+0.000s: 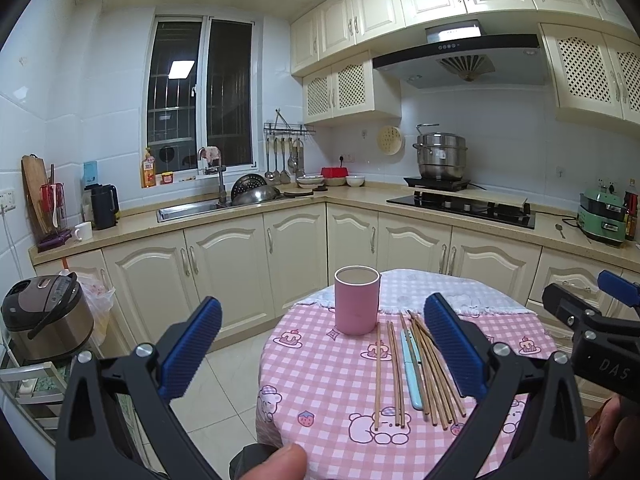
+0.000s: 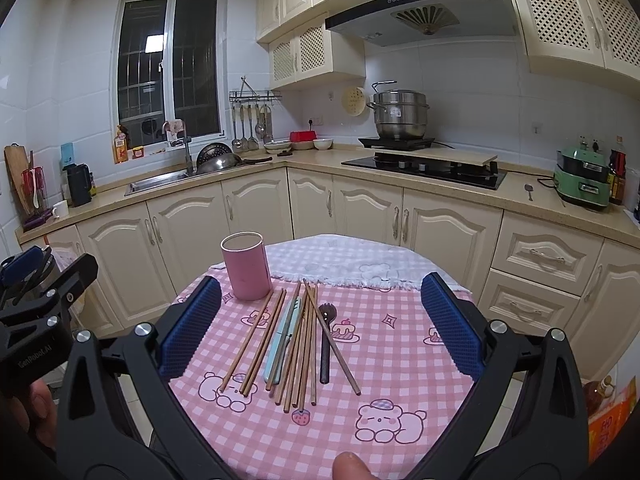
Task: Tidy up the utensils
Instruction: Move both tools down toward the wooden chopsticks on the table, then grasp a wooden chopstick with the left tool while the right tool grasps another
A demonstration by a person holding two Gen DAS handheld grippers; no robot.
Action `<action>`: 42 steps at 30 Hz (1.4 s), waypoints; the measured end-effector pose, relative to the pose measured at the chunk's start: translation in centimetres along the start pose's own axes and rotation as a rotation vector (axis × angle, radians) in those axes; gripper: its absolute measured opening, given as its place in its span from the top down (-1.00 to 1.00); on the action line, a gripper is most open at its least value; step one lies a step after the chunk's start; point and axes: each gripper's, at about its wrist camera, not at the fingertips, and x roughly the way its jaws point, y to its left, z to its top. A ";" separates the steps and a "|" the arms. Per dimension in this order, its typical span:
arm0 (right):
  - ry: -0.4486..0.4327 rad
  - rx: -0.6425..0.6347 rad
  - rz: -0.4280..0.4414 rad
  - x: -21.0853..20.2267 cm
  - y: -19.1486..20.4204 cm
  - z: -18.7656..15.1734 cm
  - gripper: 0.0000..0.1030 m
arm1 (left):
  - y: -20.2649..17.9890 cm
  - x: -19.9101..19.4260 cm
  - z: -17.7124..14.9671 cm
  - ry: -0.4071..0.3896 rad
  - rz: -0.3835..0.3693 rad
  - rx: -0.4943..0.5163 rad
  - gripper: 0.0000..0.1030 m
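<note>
A: While both grippers hang over the round table point(image 2: 400, 380), what do you see on it?

B: A pink cup point(image 2: 246, 266) stands upright on the pink checked cloth point(image 2: 400, 360). Wooden chopsticks point(image 2: 298, 344) lie loose just beside the cup, on the near side of it.

A: Anything mixed in with them?

B: Yes. A light blue utensil point(image 2: 280, 344) lies among the chopsticks, and a dark spork point(image 2: 326, 340) lies on their far side from the cup, with one chopstick across it.

A: Is the left gripper point(image 1: 322, 350) holding something?

B: No. Its blue pads point(image 1: 192, 348) are spread wide with nothing between them. The cup shows in the gap, well beyond them.

A: And the right gripper point(image 2: 320, 330)?

B: Wide apart too, and holding nothing. The chopsticks lie below it, past the cup.
</note>
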 end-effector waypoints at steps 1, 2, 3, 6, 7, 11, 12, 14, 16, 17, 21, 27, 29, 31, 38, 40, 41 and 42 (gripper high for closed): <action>0.001 -0.002 -0.002 0.1 0.0 0.0 -0.89 | -0.1 0.2 0.0 0.003 -0.001 0.002 -0.92; 0.003 -0.003 -0.002 0.1 0.0 0.0 -0.89 | -0.1 0.3 -0.1 0.006 -0.002 0.004 -0.92; 0.006 -0.005 -0.001 0.2 -0.1 0.0 -0.89 | -0.2 0.6 -0.1 0.011 -0.003 0.007 -0.92; 0.024 -0.015 -0.005 1.1 -0.3 0.0 -0.89 | -0.6 1.6 -0.2 0.031 -0.007 0.020 -0.92; 0.032 -0.018 -0.006 1.5 -0.4 0.0 -0.89 | -0.7 2.0 -0.4 0.039 -0.006 0.025 -0.92; 0.067 -0.027 -0.011 3.3 -0.8 -0.2 -0.89 | -1.0 4.2 -0.9 0.088 -0.007 0.034 -0.92; 0.075 -0.028 -0.010 3.8 -0.9 -0.3 -0.89 | -1.0 4.7 -1.1 0.099 -0.008 0.037 -0.92; 0.098 -0.029 -0.002 4.8 -1.1 -0.4 -0.89 | -1.1 6.0 -1.5 0.128 -0.008 0.049 -0.92; 0.134 -0.030 -0.004 6.1 -1.6 -0.6 -0.89 | -1.2 7.3 -1.9 0.168 -0.006 0.062 -0.92; 0.150 -0.030 -0.006 6.7 -1.8 -0.7 -0.89 | -1.2 8.2 -2.1 0.196 -0.011 0.069 -0.92; 0.229 -0.040 -0.017 9.2 -2.7 -1.5 -0.89 | -1.6 11.7 -3.6 0.298 -0.023 0.105 -0.92; 0.363 -0.063 -0.040 13.3 -4.3 -3.4 -0.89 | -3.5 17.1 -6.4 0.431 -0.050 0.183 -0.92; 0.418 -0.065 -0.036 14.9 -4.8 -4.0 -0.89 | -4.1 18.9 -7.3 0.482 -0.061 0.205 -0.92; 0.464 -0.082 -0.024 16.3 -5.1 -4.7 -0.89 | -4.7 20.4 -8.1 0.522 -0.074 0.218 -0.92; 0.602 -0.128 0.054 21.7 -5.3 -6.3 -0.89 | -5.8 25.3 -9.8 0.625 -0.098 0.258 -0.92; 0.633 -0.139 0.079 23.0 -5.2 -6.6 -0.87 | -5.8 26.4 -10.2 0.650 -0.106 0.252 -0.92; 0.649 -0.137 0.093 23.6 -5.2 -6.7 -0.83 | -5.8 26.8 -10.4 0.661 -0.113 0.249 -0.92; 0.666 -0.130 0.113 24.3 -5.2 -6.9 -0.74 | -5.9 27.3 -10.5 0.672 -0.121 0.244 -0.92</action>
